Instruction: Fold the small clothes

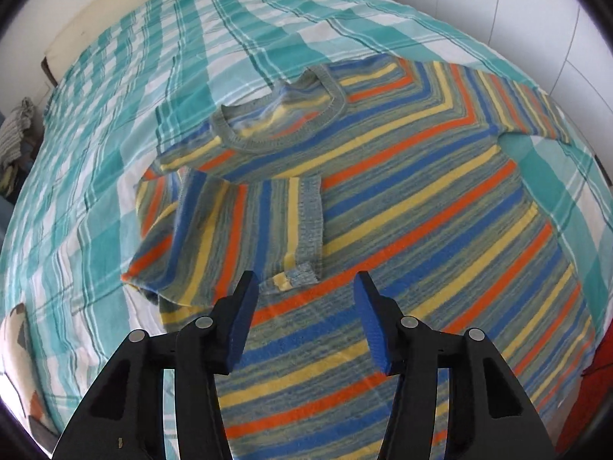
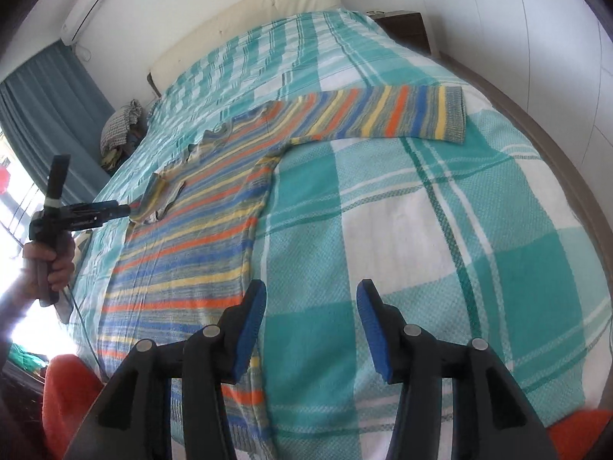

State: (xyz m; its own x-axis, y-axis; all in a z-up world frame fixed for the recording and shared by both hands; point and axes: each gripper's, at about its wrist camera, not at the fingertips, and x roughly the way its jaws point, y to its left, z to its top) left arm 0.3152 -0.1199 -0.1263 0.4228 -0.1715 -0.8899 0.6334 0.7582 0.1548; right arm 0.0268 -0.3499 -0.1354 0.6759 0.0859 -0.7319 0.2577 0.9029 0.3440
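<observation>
Bed [image 2: 440, 237], checked cover: striped sweater [image 1: 402, 211] lies flat along the middle. One sleeve [image 1: 245, 230] is already folded across the chest; the other sleeve [image 2: 383, 115] reaches toward the bed's side edge.

Left gripper [image 1: 302, 322] and right gripper [image 2: 310, 326]: jaws apart, nothing held.

Risk: grabbing the cover along with the knit, which would drag the fold askew.

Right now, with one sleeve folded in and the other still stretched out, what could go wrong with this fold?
1. The folded sleeve lies loosely bunched on the striped sweater, so it may slip or crease when the body is folded.
2. The other sleeve lies far out across the checked bedspread; both tongs, left tongs and right tongs, are open and empty, and dragging it in could skew the sweater.
</observation>
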